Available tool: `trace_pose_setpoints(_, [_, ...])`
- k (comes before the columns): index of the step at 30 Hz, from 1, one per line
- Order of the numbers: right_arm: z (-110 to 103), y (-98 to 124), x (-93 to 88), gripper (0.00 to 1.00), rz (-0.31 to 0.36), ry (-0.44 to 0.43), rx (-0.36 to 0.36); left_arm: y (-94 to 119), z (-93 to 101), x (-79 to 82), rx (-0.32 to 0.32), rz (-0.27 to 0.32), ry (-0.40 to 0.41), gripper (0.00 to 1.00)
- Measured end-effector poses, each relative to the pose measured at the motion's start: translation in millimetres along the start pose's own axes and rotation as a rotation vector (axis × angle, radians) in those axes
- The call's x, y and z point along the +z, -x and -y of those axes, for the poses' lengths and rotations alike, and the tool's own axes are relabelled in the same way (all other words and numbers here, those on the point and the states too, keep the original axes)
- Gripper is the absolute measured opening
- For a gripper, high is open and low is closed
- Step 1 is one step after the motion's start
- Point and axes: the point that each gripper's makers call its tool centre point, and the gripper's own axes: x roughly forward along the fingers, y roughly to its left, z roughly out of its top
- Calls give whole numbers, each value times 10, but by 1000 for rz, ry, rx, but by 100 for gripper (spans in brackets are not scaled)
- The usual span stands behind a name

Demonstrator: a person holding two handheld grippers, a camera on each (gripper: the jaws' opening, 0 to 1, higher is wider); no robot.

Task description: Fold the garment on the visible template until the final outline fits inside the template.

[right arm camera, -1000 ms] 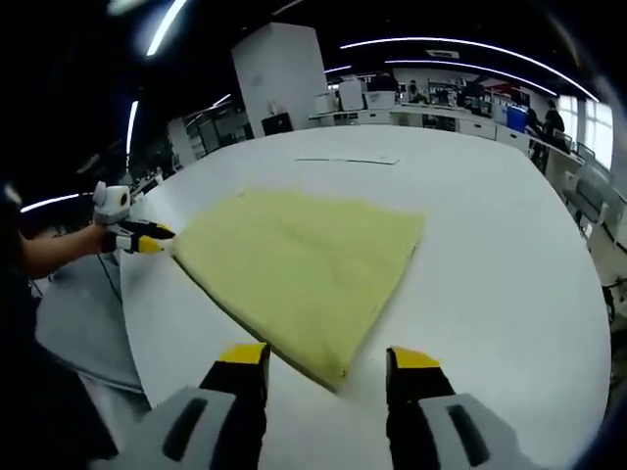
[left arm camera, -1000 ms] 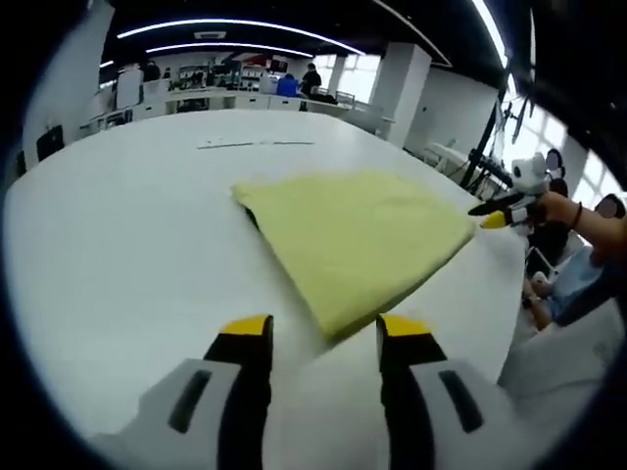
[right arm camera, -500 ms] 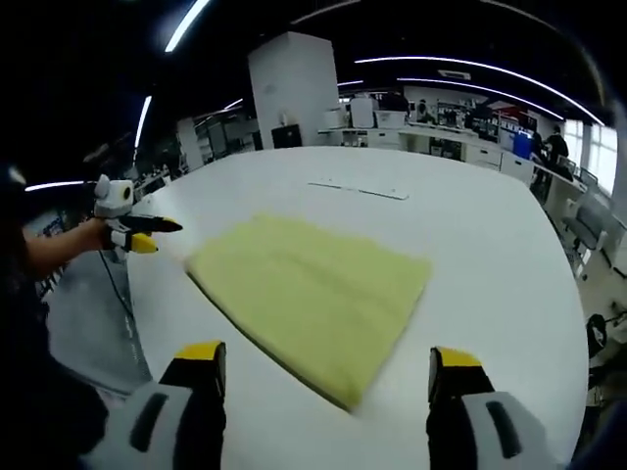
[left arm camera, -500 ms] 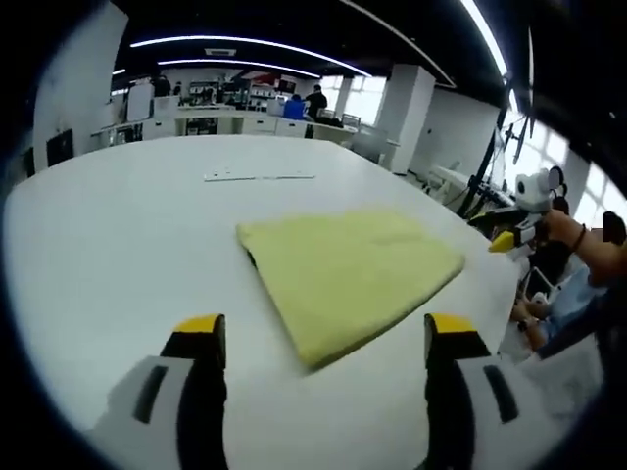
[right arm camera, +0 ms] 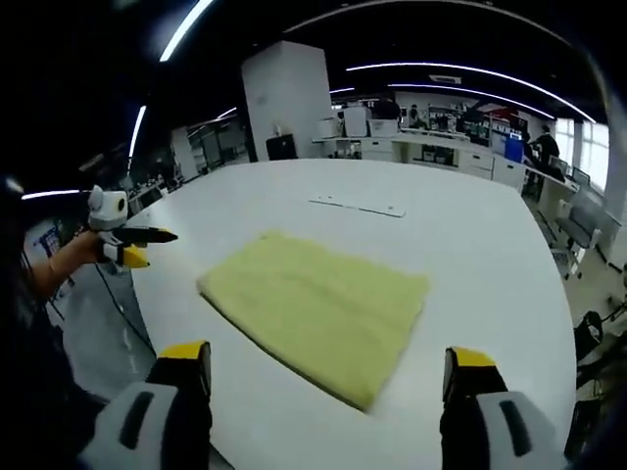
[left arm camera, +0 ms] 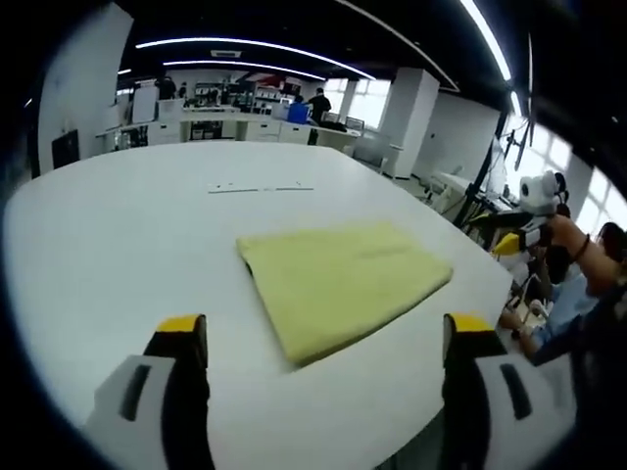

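Observation:
A folded yellow garment lies flat on the white table, roughly rectangular; it is also the yellow garment in the right gripper view. My left gripper stands open, jaws wide apart, held back from the garment's near corner. My right gripper is open too, above the table's near edge and short of the cloth. Each gripper also appears in the other's view: the right gripper off the table's right side, the left gripper off the left side, each held by a hand. No template outline is visible around the garment.
A thin pale strip lies on the table beyond the garment, also the strip. Desks, shelves and people stand far behind. A seated person's arm is at the table's right edge.
Both grippers opened wider and pulled back from the garment, which now looks smaller and farther away. The garment lies still on the table.

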Motion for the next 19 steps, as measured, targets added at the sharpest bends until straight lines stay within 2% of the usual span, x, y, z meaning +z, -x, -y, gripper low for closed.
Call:
trace_pose_setpoints(5, [-36, 36, -16, 100, -15, 6, -8, 37, 61, 68, 3, 24, 10, 99])
trace_pose_setpoints(10, [27, 74, -67, 100, -27, 35, -20, 34, 65, 13, -3, 3, 20, 99])
trace_pose_setpoints(15, [58, 87, -67, 100, -10, 16, -36, 54, 25, -10, 19, -1, 23, 99])
trace_pose_setpoints(19, [71, 92, -118, 100, -30, 22, -53, 78, -17, -32, 45, -1, 26, 99])
